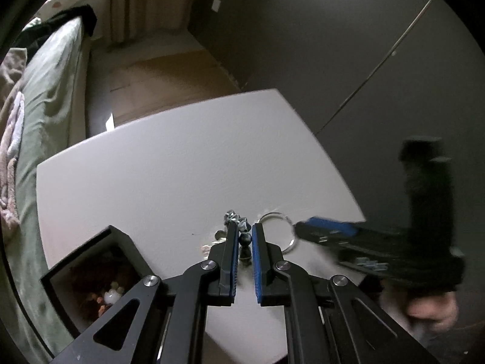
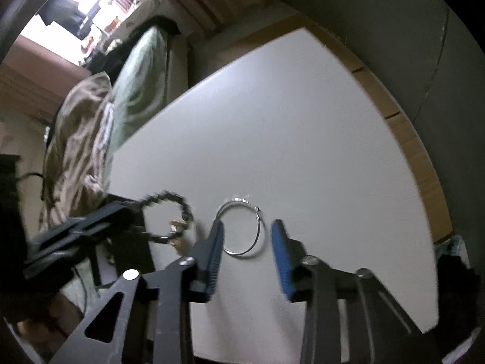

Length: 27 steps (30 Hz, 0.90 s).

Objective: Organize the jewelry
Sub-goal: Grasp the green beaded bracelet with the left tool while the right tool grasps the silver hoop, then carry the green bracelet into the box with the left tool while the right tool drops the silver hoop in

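My left gripper (image 1: 245, 227) is shut on a dark beaded bracelet (image 1: 242, 236) and holds it just above the white table (image 1: 169, 163); the bracelet also shows as a dark loop in the right wrist view (image 2: 168, 215). A thin silver hoop (image 2: 242, 227) lies flat on the table. My right gripper (image 2: 247, 227) is open, its fingers on either side of the hoop. In the left wrist view the hoop (image 1: 277, 230) lies right of my fingers, with the right gripper (image 1: 303, 230) at its edge.
A dark open jewelry box (image 1: 91, 279) with small pieces inside stands at the table's near-left corner. A bed with green bedding (image 1: 51, 91) runs along the left. Wooden floor (image 1: 163, 75) and a dark wall lie beyond the table.
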Tool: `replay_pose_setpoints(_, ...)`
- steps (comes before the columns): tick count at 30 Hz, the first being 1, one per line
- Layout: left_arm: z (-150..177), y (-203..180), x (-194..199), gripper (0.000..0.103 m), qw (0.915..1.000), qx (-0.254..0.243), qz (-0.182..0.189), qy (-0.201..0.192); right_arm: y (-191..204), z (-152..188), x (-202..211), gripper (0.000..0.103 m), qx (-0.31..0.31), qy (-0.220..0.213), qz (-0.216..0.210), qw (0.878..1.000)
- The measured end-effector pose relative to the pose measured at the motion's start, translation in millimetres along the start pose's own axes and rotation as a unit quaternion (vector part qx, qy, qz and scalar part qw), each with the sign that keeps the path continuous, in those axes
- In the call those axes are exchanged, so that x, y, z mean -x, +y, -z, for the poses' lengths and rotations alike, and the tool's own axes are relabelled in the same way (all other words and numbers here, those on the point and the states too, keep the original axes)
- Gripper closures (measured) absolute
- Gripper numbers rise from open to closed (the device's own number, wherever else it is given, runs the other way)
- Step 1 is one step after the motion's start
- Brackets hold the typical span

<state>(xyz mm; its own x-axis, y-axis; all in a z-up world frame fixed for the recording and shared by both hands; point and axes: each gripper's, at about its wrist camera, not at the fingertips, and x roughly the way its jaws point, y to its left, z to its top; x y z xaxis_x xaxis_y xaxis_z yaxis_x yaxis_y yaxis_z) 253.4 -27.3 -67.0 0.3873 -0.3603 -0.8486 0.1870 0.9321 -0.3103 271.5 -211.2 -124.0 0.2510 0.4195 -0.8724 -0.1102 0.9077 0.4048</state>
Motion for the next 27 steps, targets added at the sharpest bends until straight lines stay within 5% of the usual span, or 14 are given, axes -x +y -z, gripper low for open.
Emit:
replay_pose_setpoints(11, 8.3, 4.4, 45.1, 0.095, 0.9990, 0.007, 0.018, -0.041, 18.7, -3.8, -18.8, 0.081, 0.057, -0.005, 0.097, 0.994)
replay_pose_setpoints(15, 13.5, 15.4, 59.0, 0.095, 0.9986, 0.012, -0.002, -0.051, 28.6, -3.0, -23.5, 0.097, 0.088, -0.007, 0.129, 0.988)
replay_pose_setpoints(27, 34.6, 55.8, 75.3, 0.095, 0.9970, 0.048, -0.020, -0.057, 26.4, -0.7, 17.6, 0.098, 0.069, -0.050, 0.021, 0.996)
